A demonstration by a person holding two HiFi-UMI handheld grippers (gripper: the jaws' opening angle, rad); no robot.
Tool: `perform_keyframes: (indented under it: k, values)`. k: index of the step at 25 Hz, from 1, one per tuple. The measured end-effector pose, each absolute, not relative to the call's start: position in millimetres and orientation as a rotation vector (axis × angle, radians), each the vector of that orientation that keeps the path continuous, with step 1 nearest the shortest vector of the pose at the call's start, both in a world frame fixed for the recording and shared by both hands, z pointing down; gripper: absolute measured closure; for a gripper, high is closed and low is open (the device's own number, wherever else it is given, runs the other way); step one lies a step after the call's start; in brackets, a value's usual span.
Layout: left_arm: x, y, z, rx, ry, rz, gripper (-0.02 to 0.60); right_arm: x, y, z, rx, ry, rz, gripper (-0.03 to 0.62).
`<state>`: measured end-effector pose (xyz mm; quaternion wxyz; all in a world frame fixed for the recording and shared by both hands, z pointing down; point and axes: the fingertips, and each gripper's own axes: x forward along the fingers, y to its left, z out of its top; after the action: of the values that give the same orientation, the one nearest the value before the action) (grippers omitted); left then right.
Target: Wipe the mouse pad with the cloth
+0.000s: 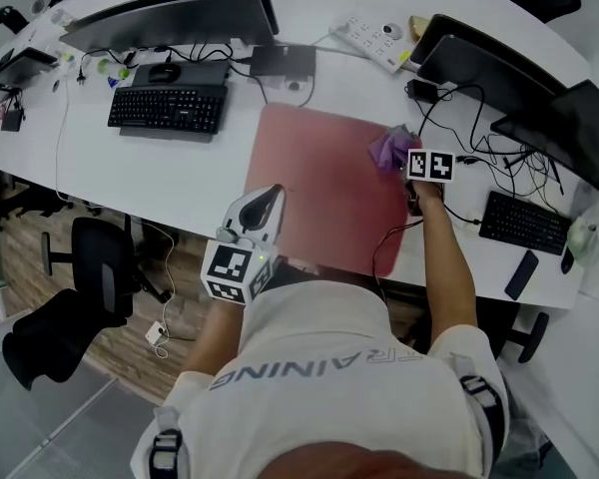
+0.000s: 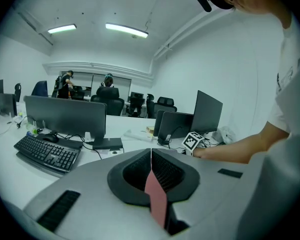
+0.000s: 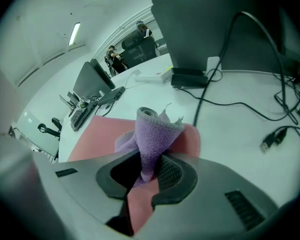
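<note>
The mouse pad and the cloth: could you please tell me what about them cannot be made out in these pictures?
1. Head view: the mouse pad's near-left corner lies under the left gripper.
2. Head view: the right gripper's marker cube covers part of the cloth.
3. Right gripper view: the gripper's body hides whether the cloth touches the pad.
4. Left gripper view: only a sliver of pad shows past the shut jaws.

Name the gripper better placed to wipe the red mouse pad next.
Right. The right gripper is clamped on the purple terry cloth over the red mouse pad; the left gripper, jaws together, holds no cloth.
</note>
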<state>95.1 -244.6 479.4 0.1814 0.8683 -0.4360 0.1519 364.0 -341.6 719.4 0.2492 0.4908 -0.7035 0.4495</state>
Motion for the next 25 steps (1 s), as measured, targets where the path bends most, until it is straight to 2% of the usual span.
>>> perform_keyframes:
  k: [8, 17, 21, 25]
  values:
    - [120.1, -234.4, 480.2, 2.46, -1.207, 0.425, 0.549, 417.8, -322.6, 724.1, 1.394, -1.878, 1.244, 0.507]
    - [90.6, -220.4, 483.3, 2.415, -1.252, 0.439, 0.549, 436.0, -314.7, 718.2, 1.458, -1.843, 1.234, 0.505]
    - [75.5, -223.6, 478.4, 2.435, -1.22, 0.411, 0.549, 410.0, -312.1, 681.2, 1.534, -1.939, 1.219, 0.507]
    - [43.5, -232.5, 469.4, 2.46, -1.219, 0.38, 0.549, 345.4, -308.7, 630.2, 1.527, -2.068, 1.135, 0.507]
